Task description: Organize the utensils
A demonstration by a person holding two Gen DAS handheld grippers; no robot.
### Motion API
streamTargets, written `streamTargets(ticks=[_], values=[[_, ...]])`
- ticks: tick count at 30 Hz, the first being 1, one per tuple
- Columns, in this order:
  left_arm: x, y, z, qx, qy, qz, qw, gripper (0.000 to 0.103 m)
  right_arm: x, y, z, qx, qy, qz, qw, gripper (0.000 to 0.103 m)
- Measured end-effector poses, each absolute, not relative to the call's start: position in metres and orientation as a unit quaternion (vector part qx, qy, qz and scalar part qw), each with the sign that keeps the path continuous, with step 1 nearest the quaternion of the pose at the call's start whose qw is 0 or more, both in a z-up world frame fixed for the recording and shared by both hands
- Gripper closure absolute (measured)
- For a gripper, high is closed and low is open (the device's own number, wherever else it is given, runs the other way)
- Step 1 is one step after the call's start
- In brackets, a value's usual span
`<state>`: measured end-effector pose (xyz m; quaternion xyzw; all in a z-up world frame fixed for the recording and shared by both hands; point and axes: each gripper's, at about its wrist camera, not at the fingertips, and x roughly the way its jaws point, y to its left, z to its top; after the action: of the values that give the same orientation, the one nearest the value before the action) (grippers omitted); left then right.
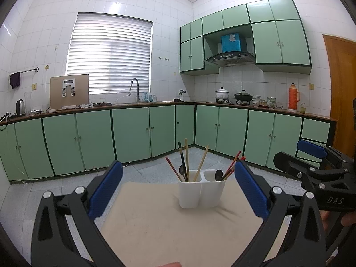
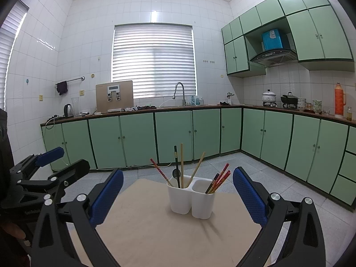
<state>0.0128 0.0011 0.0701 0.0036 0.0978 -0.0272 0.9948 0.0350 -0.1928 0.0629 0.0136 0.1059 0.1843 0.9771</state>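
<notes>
Both claws gape empty; white holder (image 2: 192,197) carries chopsticks (image 2: 219,179) and spoons (image 1: 183,170).

White-tiled kitchen w/ mint-green cabinets (image 1: 131,131) along two walls, blinds-covered window (image 1: 110,54), grey tile floor (image 1: 155,169), wooden door (image 1: 342,93) at right.

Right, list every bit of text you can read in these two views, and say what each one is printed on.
"DAS" on the black body of the right gripper, seen in the left wrist view.
Embossed lettering on the left gripper body in the right wrist view: too blurred to read.
Label on the blue box above the range hood: too small to read.
Display of the countertop appliance: unreadable.
</notes>
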Motion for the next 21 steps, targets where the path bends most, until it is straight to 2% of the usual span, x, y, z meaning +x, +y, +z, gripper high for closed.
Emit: streamTargets(ticks=[21], values=[[0.0137, -0.0003, 0.069, 0.004, 0.099, -0.027, 0.995, 0.006, 0.0354, -0.1902, 0.0637, 0.014, 0.107, 0.185, 0.977, 0.006]])
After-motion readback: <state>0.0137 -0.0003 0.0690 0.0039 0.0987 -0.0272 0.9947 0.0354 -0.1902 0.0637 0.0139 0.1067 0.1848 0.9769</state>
